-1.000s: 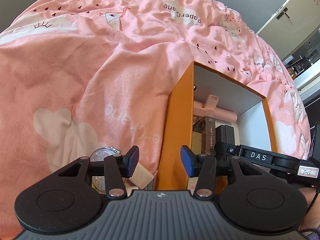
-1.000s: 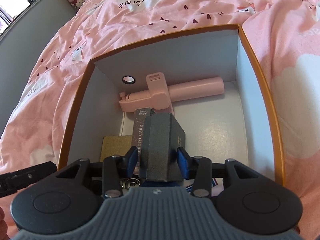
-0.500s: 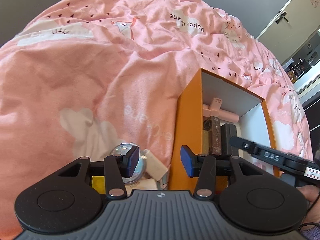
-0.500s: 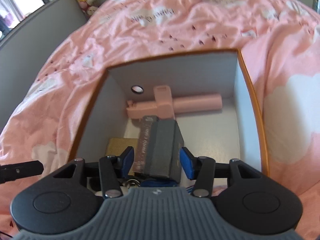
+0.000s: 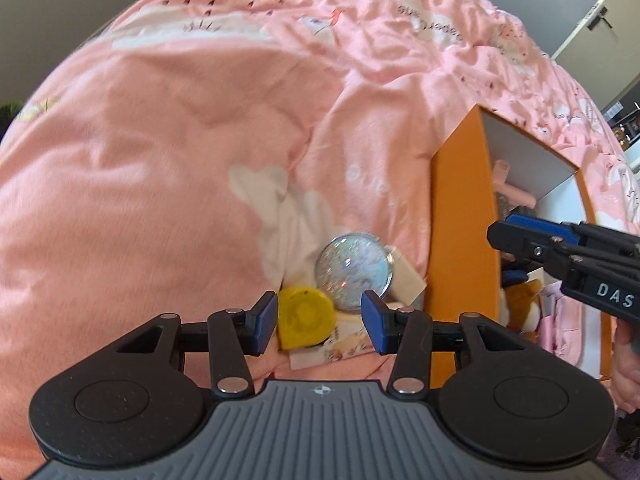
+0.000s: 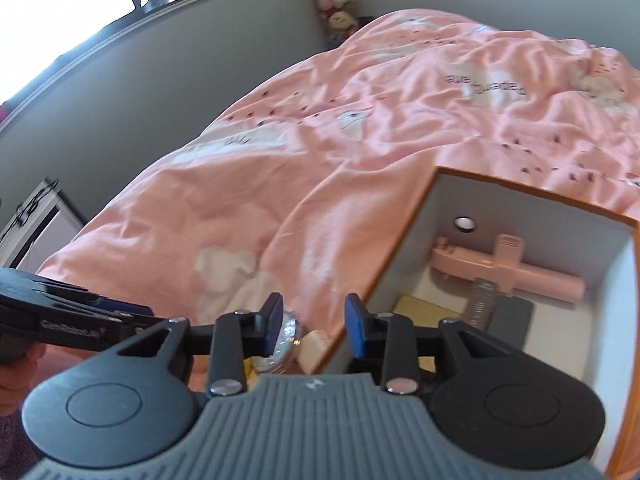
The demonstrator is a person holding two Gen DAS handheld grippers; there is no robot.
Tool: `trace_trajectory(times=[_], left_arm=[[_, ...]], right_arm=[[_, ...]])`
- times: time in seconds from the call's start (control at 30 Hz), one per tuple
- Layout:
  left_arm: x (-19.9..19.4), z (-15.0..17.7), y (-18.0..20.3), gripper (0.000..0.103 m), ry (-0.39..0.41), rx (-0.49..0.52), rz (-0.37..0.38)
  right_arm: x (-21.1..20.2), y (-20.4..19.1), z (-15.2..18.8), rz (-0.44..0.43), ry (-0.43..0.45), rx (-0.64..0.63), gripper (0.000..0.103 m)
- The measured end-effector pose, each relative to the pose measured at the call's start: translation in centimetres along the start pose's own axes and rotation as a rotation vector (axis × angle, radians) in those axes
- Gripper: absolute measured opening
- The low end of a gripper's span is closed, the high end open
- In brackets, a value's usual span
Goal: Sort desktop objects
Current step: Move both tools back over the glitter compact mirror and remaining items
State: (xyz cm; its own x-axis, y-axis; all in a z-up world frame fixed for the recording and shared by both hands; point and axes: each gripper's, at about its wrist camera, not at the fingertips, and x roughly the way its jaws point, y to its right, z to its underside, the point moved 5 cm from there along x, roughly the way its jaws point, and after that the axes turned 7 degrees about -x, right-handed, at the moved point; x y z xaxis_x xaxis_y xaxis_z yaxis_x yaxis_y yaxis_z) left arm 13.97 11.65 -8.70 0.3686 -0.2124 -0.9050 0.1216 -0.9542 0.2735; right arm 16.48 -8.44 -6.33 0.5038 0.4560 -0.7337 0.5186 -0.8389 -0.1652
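Pink bedding everywhere, rumpled, and on it sits an orange box with white inner walls. Left gripper hangs low over a little pile just beside the box's outer wall, jaws spread wide with nothing between them. Right in front of it lies a yellow round disc, and touching that from behind, a glittery round compact (silver-rimmed, sparkling in the light). Under and around the two are some pale cards and a beige block, partly hidden, so I can't say exactly what they are.

Right gripper is released too, empty, hovering over the box's near-left edge. From its camera you see down into the box: a pink stick-like gadget lies along the far wall, a dark grey flat case rests on the floor in front of it, a glittery strip between them, and a tan square sits to the left. From the left camera, something brown and furry also shows inside the box, near its front.
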Motion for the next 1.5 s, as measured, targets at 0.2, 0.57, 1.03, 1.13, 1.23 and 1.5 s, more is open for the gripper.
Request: trace_trajectory(times=[0.2,0.57,1.03,1.13,1.23,1.5], left_arm=[[2.1,1.6,-0.9,0.053,-0.072,0.024,-0.002],[7.0,4.2,-2.0,0.054,-0.21,-0.084,-0.055],[10.6,4.3,-3.6,0.071,-0.29,-0.269,0.1],[10.8,4.3,-3.7,0.076,-0.283,-0.303,0.116],[10.7,4.6,-3.5,0.079,-0.27,-0.297,0.115],[7.5,5.4,-3.6,0.031,-0.226,-0.283,0.104]], right_arm=[[2.7,-1.6,-0.4,-0.005,-0.123,-0.114,0.033],[6.3,-4.0,-1.2,-0.039,-0.223,-0.242,0.034],[7.5,-3.5,-1.3,-0.046,-0.231,-0.257,0.036],[7.5,-3.3,-1.4,-0.055,-0.224,-0.248,0.04],[7.5,-3.1,-1.4,-0.052,-0.218,-0.244,0.04],[6.5,-2.1,-1.3,-0.025,-0.192,-0.205,0.04]])
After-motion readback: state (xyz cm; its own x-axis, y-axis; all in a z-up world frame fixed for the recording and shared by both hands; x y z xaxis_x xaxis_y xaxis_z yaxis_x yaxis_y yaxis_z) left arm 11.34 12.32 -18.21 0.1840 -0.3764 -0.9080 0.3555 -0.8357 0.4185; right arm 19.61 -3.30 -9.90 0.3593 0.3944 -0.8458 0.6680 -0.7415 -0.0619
